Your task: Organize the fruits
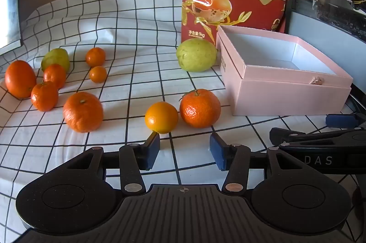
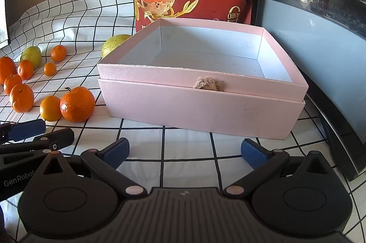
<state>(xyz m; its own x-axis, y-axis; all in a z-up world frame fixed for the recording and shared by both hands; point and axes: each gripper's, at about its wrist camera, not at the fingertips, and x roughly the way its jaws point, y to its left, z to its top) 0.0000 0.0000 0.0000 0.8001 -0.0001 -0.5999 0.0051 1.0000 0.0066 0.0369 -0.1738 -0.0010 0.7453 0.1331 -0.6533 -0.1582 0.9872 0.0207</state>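
Left gripper (image 1: 184, 147), spread, sits just below the small orange (image 1: 161, 117); right gripper (image 2: 184, 151), spread, faces the pink box (image 2: 201, 105).

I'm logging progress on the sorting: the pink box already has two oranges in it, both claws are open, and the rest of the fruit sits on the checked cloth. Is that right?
Not quite. The pink box holds no fruit; the right wrist view shows its white inside bare. Otherwise right: the left claw and right claw are open, and the oranges, like the one nearest, lie on the checked cloth.

Fruits (image 1: 161, 117) left of box (image 1: 290, 94)
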